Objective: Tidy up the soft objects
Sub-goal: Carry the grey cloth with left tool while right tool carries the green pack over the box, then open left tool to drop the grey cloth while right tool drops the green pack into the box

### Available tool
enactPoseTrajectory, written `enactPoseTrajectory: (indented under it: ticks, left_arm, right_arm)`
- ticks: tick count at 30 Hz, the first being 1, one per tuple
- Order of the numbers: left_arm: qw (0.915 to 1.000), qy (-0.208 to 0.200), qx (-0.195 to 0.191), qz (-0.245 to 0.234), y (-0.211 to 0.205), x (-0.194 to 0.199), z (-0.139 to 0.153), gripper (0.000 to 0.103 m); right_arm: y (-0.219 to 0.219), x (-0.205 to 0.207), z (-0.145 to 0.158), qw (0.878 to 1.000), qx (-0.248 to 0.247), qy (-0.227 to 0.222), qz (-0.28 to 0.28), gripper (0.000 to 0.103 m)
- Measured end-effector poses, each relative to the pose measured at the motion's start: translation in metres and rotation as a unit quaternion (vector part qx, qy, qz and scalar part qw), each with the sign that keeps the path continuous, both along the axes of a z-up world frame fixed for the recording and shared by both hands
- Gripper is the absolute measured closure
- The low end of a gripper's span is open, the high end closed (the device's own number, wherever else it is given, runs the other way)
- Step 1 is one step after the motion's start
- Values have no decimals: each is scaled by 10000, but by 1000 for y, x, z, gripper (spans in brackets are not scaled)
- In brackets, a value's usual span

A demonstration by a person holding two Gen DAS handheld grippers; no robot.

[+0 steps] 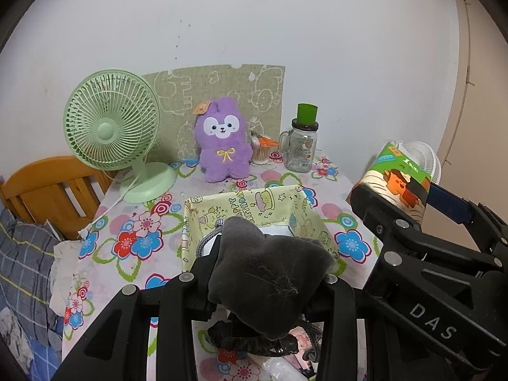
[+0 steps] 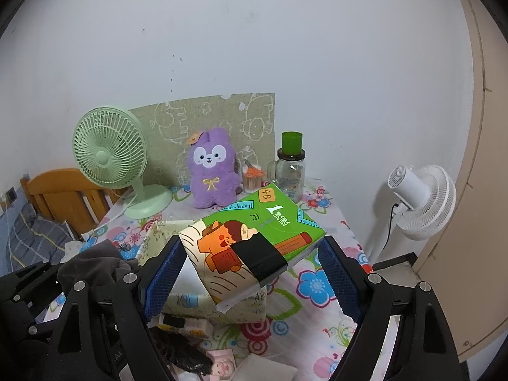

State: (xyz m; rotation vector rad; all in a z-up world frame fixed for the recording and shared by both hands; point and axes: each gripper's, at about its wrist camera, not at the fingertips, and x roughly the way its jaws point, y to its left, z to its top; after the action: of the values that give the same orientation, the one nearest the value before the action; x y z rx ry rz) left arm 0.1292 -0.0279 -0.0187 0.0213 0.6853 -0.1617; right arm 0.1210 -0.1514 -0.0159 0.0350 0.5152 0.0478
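Note:
My left gripper (image 1: 266, 266) is shut on a dark grey soft cloth item (image 1: 270, 285), held above the near edge of a yellow-green cartoon-print box (image 1: 295, 203) on the floral table. In the right wrist view, my right gripper (image 2: 252, 244) is shut on a green and white tissue pack (image 2: 254, 238), clamped cornerwise between its blue pads (image 2: 165, 273) and held above the same box (image 2: 152, 238). The pack (image 1: 397, 181) and right gripper (image 1: 397, 197) also show at the right of the left wrist view. A purple plush toy (image 1: 222, 139) sits upright at the back of the table.
A green desk fan (image 1: 111, 127) stands back left. A glass jar with a green lid (image 1: 301, 146) and a cotton-swab pot (image 1: 262, 152) stand back right. A black lace item (image 1: 250, 339) lies at the near edge. A white floor fan (image 2: 422, 200) stands right; a wooden bedframe (image 1: 47, 187) is on the left.

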Motion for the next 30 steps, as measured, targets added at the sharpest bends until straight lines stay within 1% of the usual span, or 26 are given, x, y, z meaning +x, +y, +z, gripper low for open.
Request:
enactPoseTrajectory:
  ticks: [4, 12, 16, 23, 30]
  left_arm:
    - [9999, 97, -43, -1, 3, 11, -2, 64]
    - [9997, 224, 58, -6, 1, 35, -11, 64]
    - [9993, 357, 35, -58, 1, 49, -18, 64]
    - [9986, 503, 119, 62, 2, 70, -29, 64]
    - [9977, 667, 84, 101, 6, 89, -44, 63]
  right_arm:
    - [3, 13, -1, 10000, -2, 76, -2, 17]
    - [3, 40, -11, 9997, 35, 260, -17, 17]
    - [3, 53, -15, 9994, 2, 338, -34, 17]
    - [3, 75, -27, 9986, 55, 531, -18, 17]
    - [8, 96, -41, 9972, 12, 740, -48, 16]
